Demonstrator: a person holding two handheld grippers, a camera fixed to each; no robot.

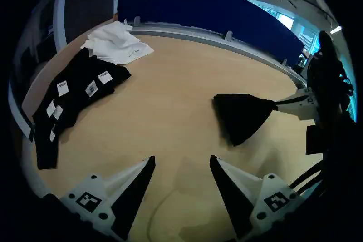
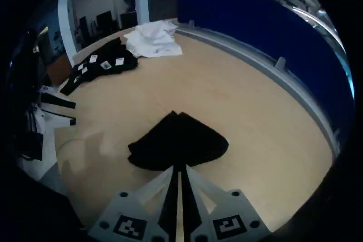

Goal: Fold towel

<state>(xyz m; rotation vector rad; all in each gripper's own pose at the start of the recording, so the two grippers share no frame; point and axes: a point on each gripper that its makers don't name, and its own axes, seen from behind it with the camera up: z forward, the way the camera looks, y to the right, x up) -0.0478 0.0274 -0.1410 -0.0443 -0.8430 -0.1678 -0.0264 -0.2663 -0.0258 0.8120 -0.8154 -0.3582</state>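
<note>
left gripper (image 1: 181, 159) spread wide, empty, low over wooden table (image 1: 181, 83) | black towel (image 1: 240, 115) mid-table, bunched, soft and light (it will drape, not hold shape); take a free corner | right gripper (image 2: 180, 169) pinching its pointed end, probably a corner

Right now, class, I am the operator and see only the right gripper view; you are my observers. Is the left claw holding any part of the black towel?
Observer: No. The left claw is open and empty.
Operator: Where is the towel from there?
Observer: The black towel lies ahead, toward the right of the left gripper view, with bare table between it and that claw.
Operator: How does my grip look from that side?
Observer: The right claw pinches a gathered tip, and the towel fans out from that point.
</note>
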